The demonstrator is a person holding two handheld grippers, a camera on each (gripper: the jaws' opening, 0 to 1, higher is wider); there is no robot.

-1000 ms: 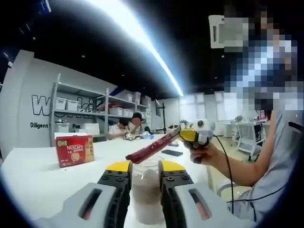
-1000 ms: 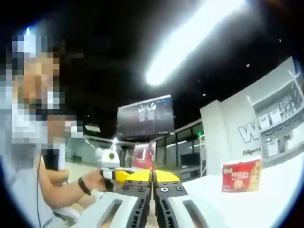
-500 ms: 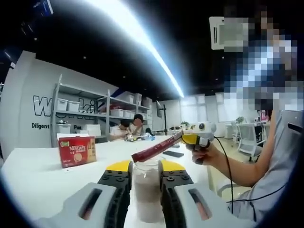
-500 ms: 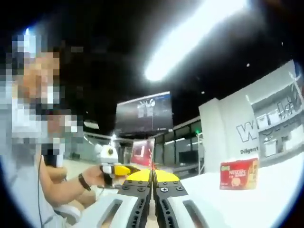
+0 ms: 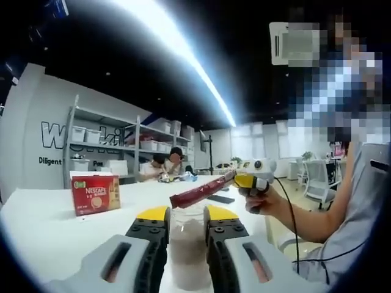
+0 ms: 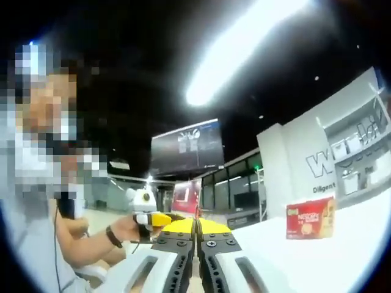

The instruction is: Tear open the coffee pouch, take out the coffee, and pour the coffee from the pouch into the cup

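Cup (image 5: 187, 244) x1 gripped by left gripper (image 5: 185, 221); right gripper (image 6: 196, 227) pinches 1 pouch (image 5: 201, 191), prob. open.

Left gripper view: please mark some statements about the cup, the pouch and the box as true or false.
1. The left gripper holds the cup between its jaws. True.
2. The pouch lies flat on the table. False: the right gripper holds it tilted above the cup.
3. The red box stands on the table, apart from the cup. True.
4. The cup is empty. False: it looks partly filled with brownish powder.
5. The right gripper's jaws are wide open. False: they are closed on the pouch.
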